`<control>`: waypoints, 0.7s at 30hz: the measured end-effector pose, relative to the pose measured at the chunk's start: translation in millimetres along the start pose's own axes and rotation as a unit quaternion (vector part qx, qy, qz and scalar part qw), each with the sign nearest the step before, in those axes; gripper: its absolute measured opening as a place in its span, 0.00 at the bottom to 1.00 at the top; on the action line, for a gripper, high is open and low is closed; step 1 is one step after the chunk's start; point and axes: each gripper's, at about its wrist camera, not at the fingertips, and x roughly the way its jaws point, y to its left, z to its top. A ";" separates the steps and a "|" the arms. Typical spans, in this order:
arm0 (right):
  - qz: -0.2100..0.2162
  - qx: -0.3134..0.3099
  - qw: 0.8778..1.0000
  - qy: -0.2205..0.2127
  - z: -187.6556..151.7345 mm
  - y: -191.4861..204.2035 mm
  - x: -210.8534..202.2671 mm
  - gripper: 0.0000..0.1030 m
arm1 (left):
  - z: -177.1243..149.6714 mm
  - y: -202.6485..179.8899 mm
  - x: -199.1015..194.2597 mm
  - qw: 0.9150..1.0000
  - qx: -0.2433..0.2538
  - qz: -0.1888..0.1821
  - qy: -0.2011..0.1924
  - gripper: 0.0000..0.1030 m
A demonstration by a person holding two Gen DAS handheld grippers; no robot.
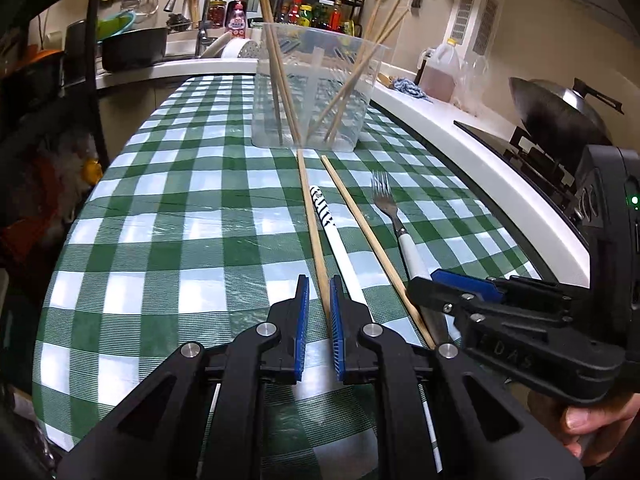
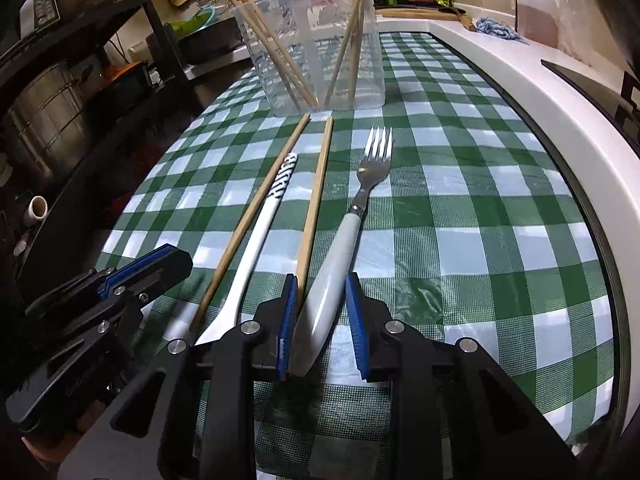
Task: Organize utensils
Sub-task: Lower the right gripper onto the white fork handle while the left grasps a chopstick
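Resting low over the green checked tablecloth [image 1: 168, 216], your left gripper [image 1: 319, 312] is nearly closed around a wooden chopstick [image 1: 310, 216]. Your right gripper [image 2: 322, 312] has narrow jaws, with the white handle of the fork [image 2: 348, 232] between them, not pressed. The clear container [image 1: 316, 92] behind holds other chopsticks.
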 end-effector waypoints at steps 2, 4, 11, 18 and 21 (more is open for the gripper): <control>-0.005 -0.002 1.000 -0.001 -1.0 0.4 -0.3 0.23 | -1.3 -1.5 1.8 1.000 0.002 0.000 0.003 0.10; -0.007 0.003 1.000 -0.001 -1.3 -1.0 -0.9 0.21 | -3.0 -2.7 3.2 1.000 0.005 0.001 0.005 0.11; -0.054 0.009 0.998 -0.011 2.1 -10.0 -4.2 0.17 | -5.8 -5.2 7.9 1.000 0.009 0.001 0.014 0.11; -0.072 0.018 0.997 -0.012 2.2 -16.6 -3.1 0.20 | -8.9 -14.2 18.4 0.999 0.036 0.028 0.023 0.11; -0.075 0.017 0.997 -0.012 1.9 -16.2 -3.7 0.20 | -9.4 -18.3 17.8 0.997 0.056 0.045 0.022 0.10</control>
